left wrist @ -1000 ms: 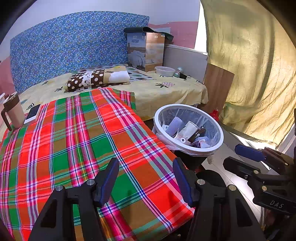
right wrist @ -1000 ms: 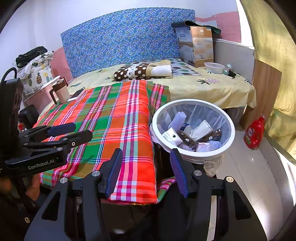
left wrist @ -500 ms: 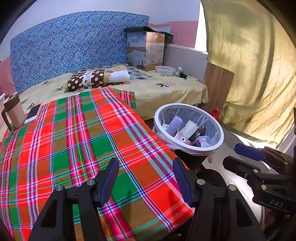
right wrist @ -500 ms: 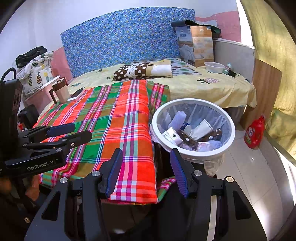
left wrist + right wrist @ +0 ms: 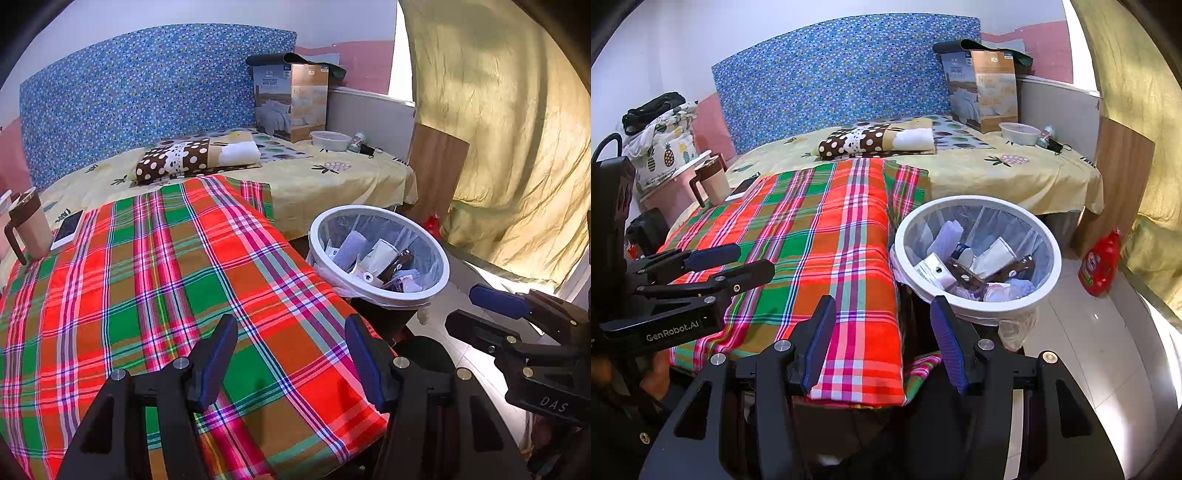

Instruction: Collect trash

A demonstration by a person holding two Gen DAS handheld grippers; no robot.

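Note:
A white waste bin (image 5: 321, 225) lined with a clear bag stands on the floor beside the bed, and several wrappers, cartons and papers (image 5: 380, 258) lie inside it. My left gripper (image 5: 291, 354) hovers open over the near corner of the red plaid cloth (image 5: 166, 280), with nothing between its fingers. The right gripper (image 5: 884, 339) is also open and empty, above the cloth's near edge, just short of the bin (image 5: 979, 201) and its trash (image 5: 975, 262). Each gripper shows in the other's view: the right one (image 5: 495, 314) at the far right, the left one (image 5: 738, 264) at the left.
A lidded mug (image 5: 31, 225) and a phone (image 5: 68, 229) sit at the cloth's far left. A folded dotted blanket (image 5: 195, 157), a quilt box (image 5: 291, 99) and a plastic bowl (image 5: 330, 140) lie farther back on the bed. A red bottle (image 5: 1099, 260) stands on the tiled floor by the yellow curtain (image 5: 498, 147).

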